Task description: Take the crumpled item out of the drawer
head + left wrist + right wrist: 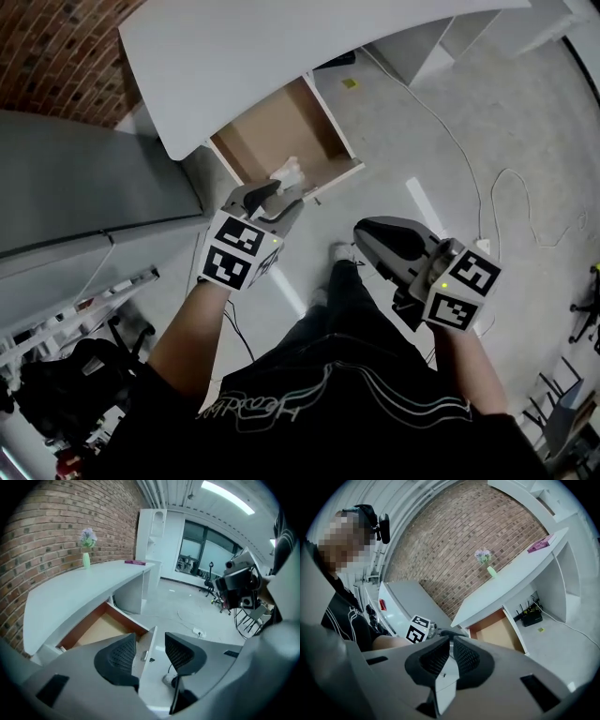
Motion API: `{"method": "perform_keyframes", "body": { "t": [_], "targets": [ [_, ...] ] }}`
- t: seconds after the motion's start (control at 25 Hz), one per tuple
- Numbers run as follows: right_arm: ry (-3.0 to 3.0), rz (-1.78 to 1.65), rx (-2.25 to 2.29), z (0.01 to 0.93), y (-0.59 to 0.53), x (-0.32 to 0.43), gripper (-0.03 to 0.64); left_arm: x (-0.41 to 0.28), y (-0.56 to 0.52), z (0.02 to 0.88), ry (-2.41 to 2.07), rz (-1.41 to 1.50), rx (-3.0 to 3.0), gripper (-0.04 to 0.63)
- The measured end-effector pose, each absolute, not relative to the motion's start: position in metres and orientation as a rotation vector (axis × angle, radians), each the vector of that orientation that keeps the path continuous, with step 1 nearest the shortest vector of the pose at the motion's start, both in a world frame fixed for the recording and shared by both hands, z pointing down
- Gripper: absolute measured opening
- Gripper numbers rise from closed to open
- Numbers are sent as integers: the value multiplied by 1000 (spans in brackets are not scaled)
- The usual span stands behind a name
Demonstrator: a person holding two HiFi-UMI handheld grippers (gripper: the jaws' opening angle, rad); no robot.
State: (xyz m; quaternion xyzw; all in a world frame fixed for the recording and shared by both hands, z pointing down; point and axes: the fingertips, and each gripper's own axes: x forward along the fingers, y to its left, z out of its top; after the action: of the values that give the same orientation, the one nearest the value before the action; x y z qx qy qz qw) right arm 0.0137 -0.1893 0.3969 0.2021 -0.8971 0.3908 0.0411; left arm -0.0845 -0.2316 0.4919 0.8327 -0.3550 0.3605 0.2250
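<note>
The wooden drawer (281, 127) stands pulled out under the white curved desk (281, 56). A small white crumpled lump (290, 172) shows at the drawer's front edge, just past the tips of my left gripper (272, 192). I cannot tell whether it touches them. In the left gripper view that gripper (150, 651) is open, with only the drawer's front panel (146, 644) seen between its pads, and the drawer (101, 630) looks bare inside. My right gripper (361, 230) hangs lower right over the floor, its jaws (451, 651) shut on nothing.
A grey cabinet (84, 178) stands left of the drawer. White cables (450, 131) run over the floor at right. My shoe (342, 251) is below the drawer. A flower vase (86, 550) and a pink book (135, 562) sit on the desk. Chairs (225, 597) stand beyond.
</note>
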Motion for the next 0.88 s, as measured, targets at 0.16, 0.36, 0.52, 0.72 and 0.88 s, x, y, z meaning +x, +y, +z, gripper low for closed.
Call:
{"method": "perform_keyframes", "body": {
  "t": [0.16,0.36,0.52,0.72,0.88],
  "targets": [
    [-2723,1222,609,416,-216,15,55,-92,-258,542,-922,1159,2261,216],
    [-2678,1278,576,449,-239,24,55,-100,-284,608,-807,1413,2223,221],
    [-2652,1291,559,484,-253,17,55,-116,-301,666,-709,1550,2190,229],
    [-2627,1324,562,506,-261,23,55,-124,-306,721,-572,1677,2119,236],
    [-2596,1379,550,520,-262,29,55,-130,-308,753,-495,1765,2054,241]
  ]
}}
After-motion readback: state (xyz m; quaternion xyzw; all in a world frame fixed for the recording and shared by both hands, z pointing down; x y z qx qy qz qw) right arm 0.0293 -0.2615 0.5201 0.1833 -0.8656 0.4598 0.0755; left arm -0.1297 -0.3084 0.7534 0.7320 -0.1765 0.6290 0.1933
